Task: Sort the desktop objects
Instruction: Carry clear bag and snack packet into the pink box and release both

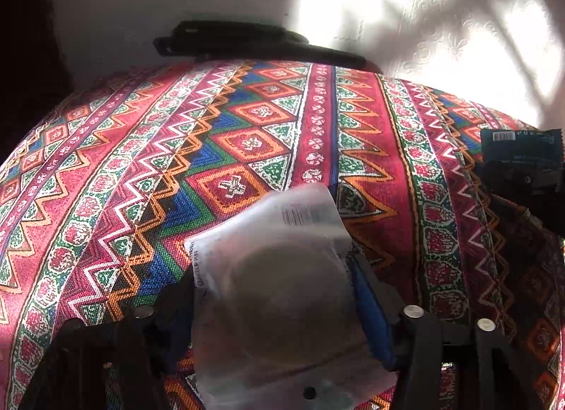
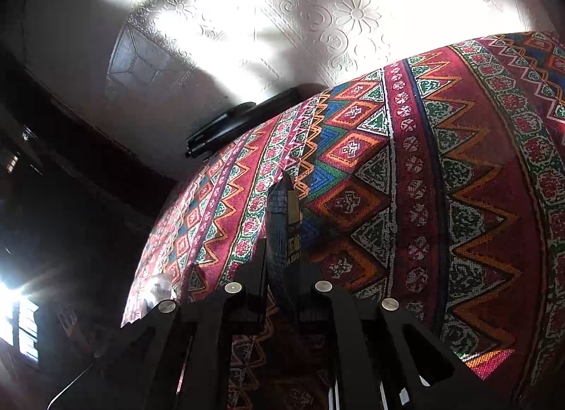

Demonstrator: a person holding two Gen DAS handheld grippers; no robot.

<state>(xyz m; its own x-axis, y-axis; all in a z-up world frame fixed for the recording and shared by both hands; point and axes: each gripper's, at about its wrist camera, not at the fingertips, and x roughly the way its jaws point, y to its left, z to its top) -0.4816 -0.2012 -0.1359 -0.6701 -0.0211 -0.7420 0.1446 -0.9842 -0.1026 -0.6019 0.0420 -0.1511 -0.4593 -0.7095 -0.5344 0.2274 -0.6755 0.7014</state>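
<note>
Two grippers, two packets, one black object, one patterned tablecloth.

Nearest in the left wrist view: left gripper, jaws spread about as wide as the packet between them and pinching a clear packet by its two side edges. One blue-padded finger pressed against the packet's right edge; the opposite finger mostly in shadow on the left edge. Inside the clear packet, a round brownish disc; near its top corner, a barcode. Packet tilted slightly, its upper end pointing away over the tablecloth; cannot tell whether lifted clear of the cloth or resting on it.

Nearest in the right wrist view: right gripper, jaws drawn close together, nipping a dark blue packet seen edge-on, thin and upright, with some yellow and white print on its side. Same dark blue packet at the right edge of the left wrist view, barcode showing, with dark gripper parts just below it, well apart from the clear packet.

Farther off, at the back edge of the cloth against the wall: one long, flat black object, lying on its side, also visible from the right wrist. Kind of object not clear.

Beyond that, a white embossed wall with flower patterns, streaked with sunlight and shadow.
</note>
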